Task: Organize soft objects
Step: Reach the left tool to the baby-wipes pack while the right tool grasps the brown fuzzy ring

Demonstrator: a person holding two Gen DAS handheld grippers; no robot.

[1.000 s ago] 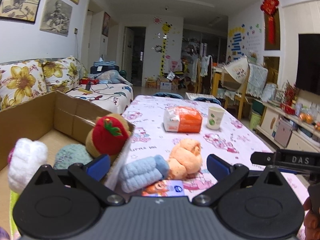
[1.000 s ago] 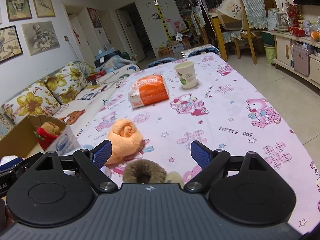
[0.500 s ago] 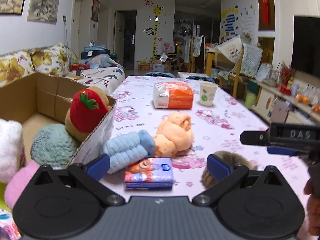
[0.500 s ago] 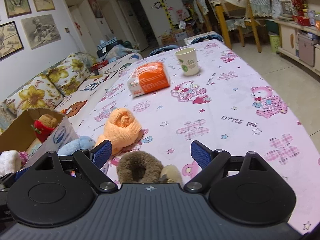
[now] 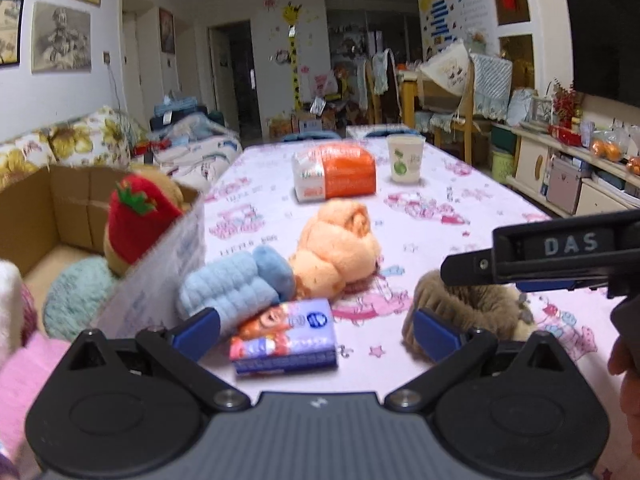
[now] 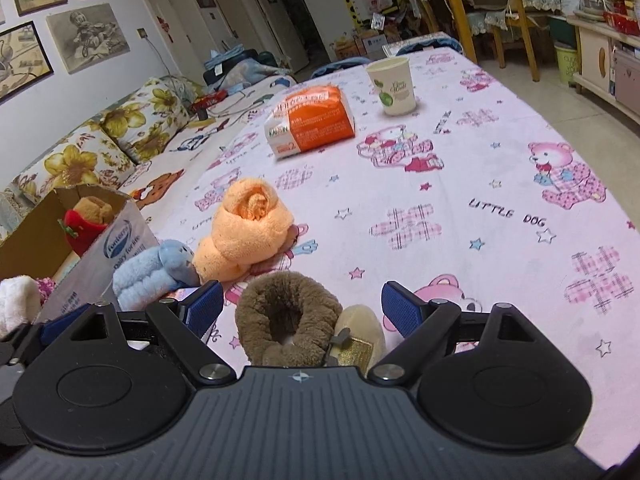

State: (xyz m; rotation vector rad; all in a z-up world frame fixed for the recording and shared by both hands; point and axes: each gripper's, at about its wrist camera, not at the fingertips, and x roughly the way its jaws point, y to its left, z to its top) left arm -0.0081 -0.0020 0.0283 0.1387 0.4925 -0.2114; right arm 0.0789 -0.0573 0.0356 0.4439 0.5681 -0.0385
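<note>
A rolled orange towel (image 5: 340, 246) (image 6: 244, 228) lies mid-table beside a light blue plush roll (image 5: 236, 286) (image 6: 152, 272). In front of them sits a small tissue pack (image 5: 284, 336), between the jaws of my open left gripper (image 5: 316, 330). A brown furry slipper (image 6: 290, 318) (image 5: 466, 308) rests between the jaws of my open right gripper (image 6: 302, 306), untouched. The cardboard box (image 5: 168, 280) (image 6: 100, 256) at the left holds a strawberry plush (image 5: 134, 220), a teal ball (image 5: 74, 296) and white and pink plush pieces.
An orange-and-white packet (image 5: 334, 178) (image 6: 310, 120) and a paper cup (image 5: 405, 158) (image 6: 392, 86) stand farther back on the pink cartoon tablecloth (image 6: 460, 208). A floral sofa (image 6: 100, 148) runs along the left. A hand (image 5: 628, 400) holds the right gripper's handle.
Both grippers have drawn back and dipped lower; the tissue pack and brown slipper now show fully between their jaws. The objects themselves have not moved.
</note>
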